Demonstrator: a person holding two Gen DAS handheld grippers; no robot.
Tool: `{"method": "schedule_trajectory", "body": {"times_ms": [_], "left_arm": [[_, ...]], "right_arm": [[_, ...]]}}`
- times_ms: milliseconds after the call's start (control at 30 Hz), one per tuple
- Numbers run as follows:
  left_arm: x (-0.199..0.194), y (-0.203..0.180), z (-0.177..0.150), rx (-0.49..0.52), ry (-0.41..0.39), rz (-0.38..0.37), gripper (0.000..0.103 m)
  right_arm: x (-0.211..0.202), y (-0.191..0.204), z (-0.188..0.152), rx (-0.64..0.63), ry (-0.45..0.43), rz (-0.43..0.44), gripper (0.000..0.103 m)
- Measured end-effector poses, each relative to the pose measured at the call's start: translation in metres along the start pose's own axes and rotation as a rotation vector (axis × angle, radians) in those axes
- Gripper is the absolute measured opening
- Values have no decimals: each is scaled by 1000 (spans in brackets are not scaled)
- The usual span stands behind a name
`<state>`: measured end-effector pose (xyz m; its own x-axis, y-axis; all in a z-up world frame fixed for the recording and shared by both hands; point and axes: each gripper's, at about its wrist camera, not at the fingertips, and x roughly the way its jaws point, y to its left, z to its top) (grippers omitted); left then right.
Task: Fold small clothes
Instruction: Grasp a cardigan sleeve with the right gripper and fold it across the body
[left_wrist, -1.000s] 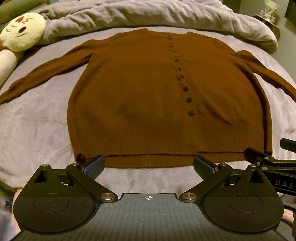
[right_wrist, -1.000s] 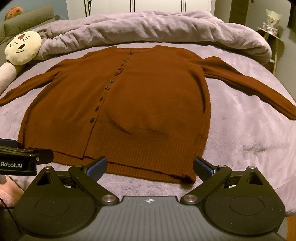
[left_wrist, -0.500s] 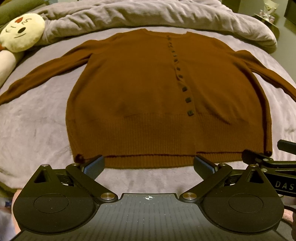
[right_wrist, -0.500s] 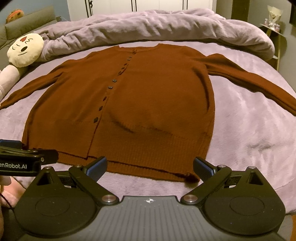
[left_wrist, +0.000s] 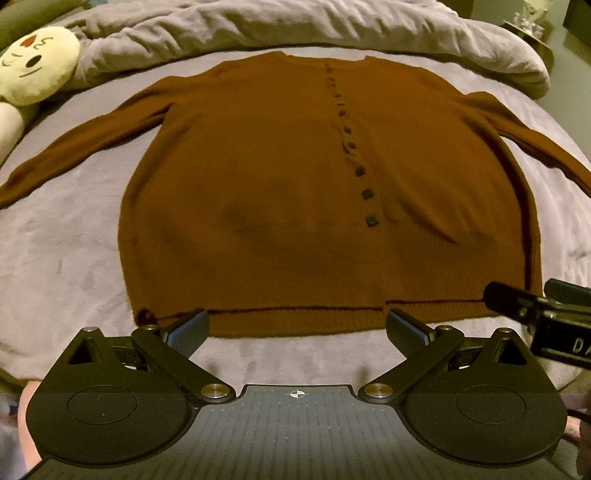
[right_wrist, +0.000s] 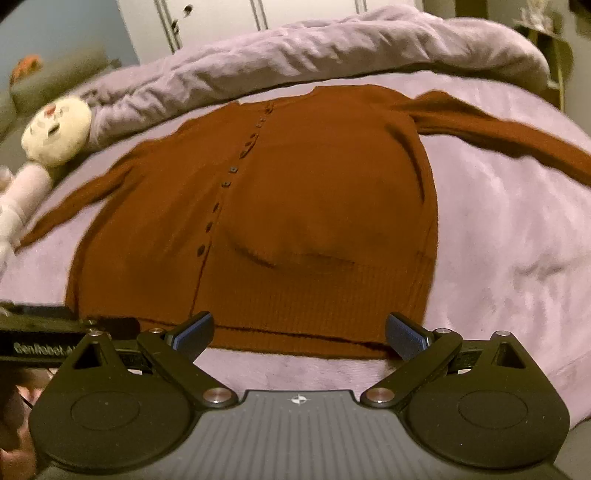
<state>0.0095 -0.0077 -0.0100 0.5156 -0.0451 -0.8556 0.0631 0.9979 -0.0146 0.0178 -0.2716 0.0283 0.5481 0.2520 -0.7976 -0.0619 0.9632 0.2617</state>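
Cardigan (left_wrist: 295, 206) lies flat on bed (left_wrist: 62, 258), buttoned front up, sleeves spread outward, hem nearest camera. Left wrist view: left gripper (left_wrist: 297, 328) spread wide, empty, hovering just short of hem near its left corner. Right gripper (left_wrist: 535, 314) visible at frame edge by opposite corner.

Right wrist view: right gripper (right_wrist: 299, 330) likewise spread, empty, at hem's right portion. Step, judged: approach before first fold. Next move calls for each gripper pinching a hem corner.

Two wrist cameras face across the bed (left_wrist: 55, 258) from its near edge, sharing the spread cardigan (left_wrist: 295, 184) close-up.
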Motion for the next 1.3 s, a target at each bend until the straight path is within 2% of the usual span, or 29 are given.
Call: {"method": "schedule_trajectory", "body": {"times_ms": [133,267,367,433,500,600,733,800,900,967,1067,1167,1200,1300], "left_arm": [[3,-2,0,6,9,1,103],[8,-4,2,13,24,3,103],[11,-6,5,25,30,12,103],[13,-6,9,27,29,23,103],[16,-4,17,18,23,38,103],[23,2,33,-1,10,61,103],[35,7,60,-30,-20,81,103],[43,7,70,-34,-30,87,103],[60,4,79,-30,-25,115,103],[72,4,82,-30,-12,138,103],[85,1,80,-21,13,170,103],[89,2,77,-25,7,167,103],[90,1,77,-22,6,169,103],[92,0,76,-4,8,172,103]], "right_arm": [[0,-6,-3,13,-39,15,99],[3,-17,-1,53,-34,60,99],[8,-39,6,156,-2,138,99],[7,-59,11,232,-23,143,99],[3,-86,18,290,-80,120,99],[-10,-140,33,390,-227,35,99],[-28,-231,50,626,-394,-62,97],[-33,-278,54,759,-464,-104,91],[-31,-332,56,933,-501,-145,79],[-25,-355,56,1002,-503,-181,66],[-10,-381,53,1082,-494,-214,57],[1,-399,47,1164,-518,-191,51],[3,-402,47,1173,-535,-184,49],[9,-406,55,1150,-531,-205,36]]}}
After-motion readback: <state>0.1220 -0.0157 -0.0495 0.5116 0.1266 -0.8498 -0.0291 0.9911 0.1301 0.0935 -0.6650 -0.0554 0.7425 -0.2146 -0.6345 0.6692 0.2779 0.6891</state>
